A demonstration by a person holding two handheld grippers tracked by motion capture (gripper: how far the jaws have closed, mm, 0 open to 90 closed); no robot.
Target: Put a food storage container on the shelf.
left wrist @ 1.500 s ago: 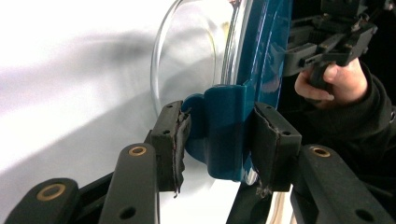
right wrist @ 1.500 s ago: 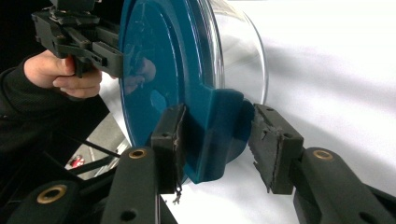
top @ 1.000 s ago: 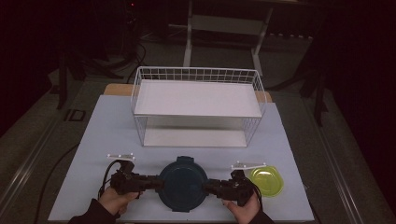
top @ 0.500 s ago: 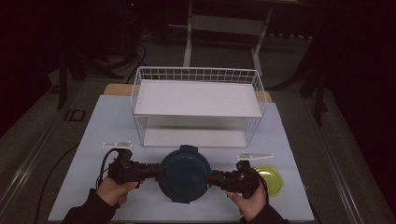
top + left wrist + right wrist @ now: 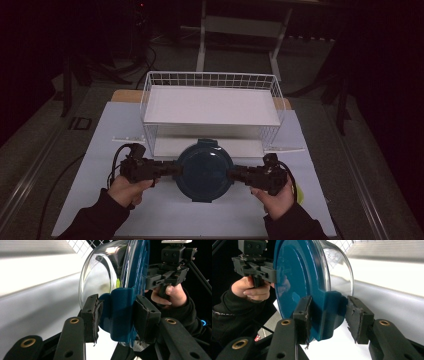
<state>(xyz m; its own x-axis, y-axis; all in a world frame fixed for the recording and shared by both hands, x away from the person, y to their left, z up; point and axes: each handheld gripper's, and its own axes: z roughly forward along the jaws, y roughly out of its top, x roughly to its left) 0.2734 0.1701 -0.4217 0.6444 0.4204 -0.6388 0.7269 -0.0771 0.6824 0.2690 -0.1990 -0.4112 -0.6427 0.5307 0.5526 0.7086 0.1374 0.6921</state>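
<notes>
1. Glass bowl with blue lid [image 5: 204,171] is hanging above the table before the wire rack [image 5: 212,107], left gripper [image 5: 172,170] and right gripper [image 5: 234,175] clamping its opposite lid tabs.
2. Next move is calling for level carrying toward the rack shelf.

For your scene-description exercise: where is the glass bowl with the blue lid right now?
In the high view, the lidded glass bowl sits centre-front, gripped between the left gripper and right gripper, just in front of the white wire rack.

the bowl [image 5: 100,277] looks like clear, glossy glass under a smooth blue plastic lid [image 5: 297,277]. the rack [image 5: 212,80] at twelve o'clock is white-coated wire, and the gripper pads [image 5: 96,315] look rough and frayed.
</notes>
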